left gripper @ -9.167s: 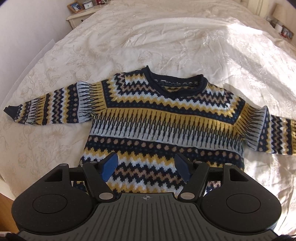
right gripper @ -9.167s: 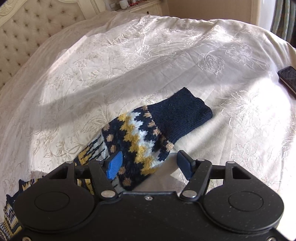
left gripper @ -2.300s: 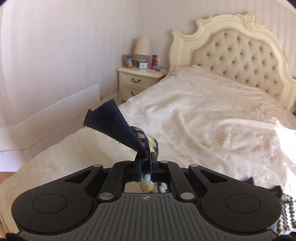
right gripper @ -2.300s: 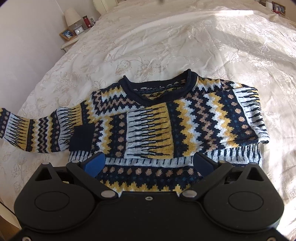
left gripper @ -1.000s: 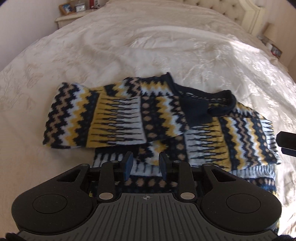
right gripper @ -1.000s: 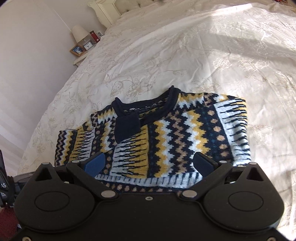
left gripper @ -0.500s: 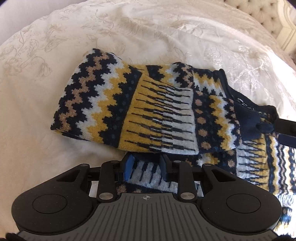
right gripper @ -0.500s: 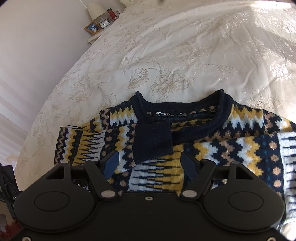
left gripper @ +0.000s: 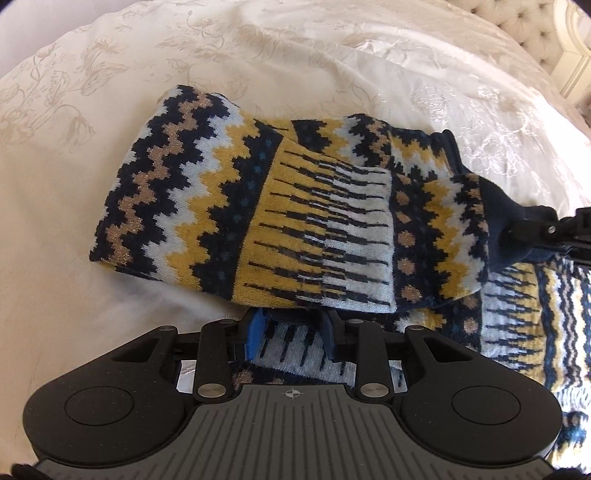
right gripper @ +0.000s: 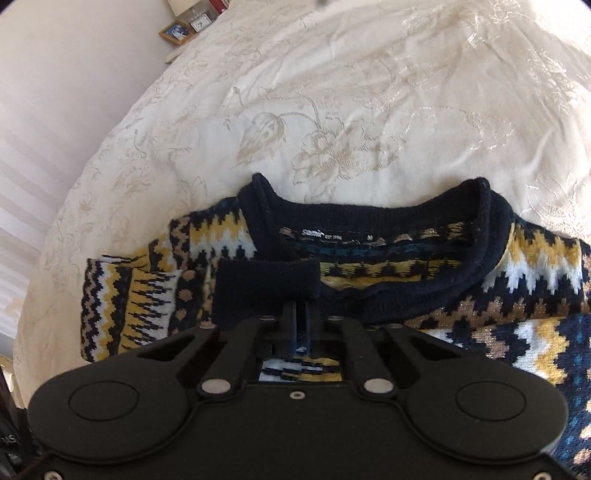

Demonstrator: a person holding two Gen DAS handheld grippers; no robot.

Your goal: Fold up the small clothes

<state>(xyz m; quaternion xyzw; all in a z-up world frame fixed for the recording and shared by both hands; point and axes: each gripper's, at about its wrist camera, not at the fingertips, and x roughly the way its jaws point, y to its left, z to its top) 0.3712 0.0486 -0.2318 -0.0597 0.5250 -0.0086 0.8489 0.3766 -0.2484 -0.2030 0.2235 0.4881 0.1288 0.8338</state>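
Note:
A navy, yellow and white zigzag-knit sweater (left gripper: pixel 314 221) lies face up on the bed, its sleeves folded across the chest. In the right wrist view the navy collar (right gripper: pixel 369 206) faces away, and the navy sleeve cuff (right gripper: pixel 266 288) lies just below it. My right gripper (right gripper: pixel 301 314) is shut on that cuff. The left wrist view shows the same grip at its right edge, with the right gripper (left gripper: pixel 517 230) pinching the cuff (left gripper: pixel 502 206). My left gripper (left gripper: pixel 291 332) stands open with a narrow gap, low over the sweater's body just below the folded sleeve.
The cream embroidered bedspread (left gripper: pixel 258 55) spreads around the sweater. A tufted headboard (left gripper: pixel 546 37) shows at the far right. A nightstand with a photo frame (right gripper: pixel 177 31) stands past the bed's left edge, next to the wall.
My right gripper has come down to the navy cuff and shut on it. The left gripper has moved closer to the folded sleeve, its gap unchanged.

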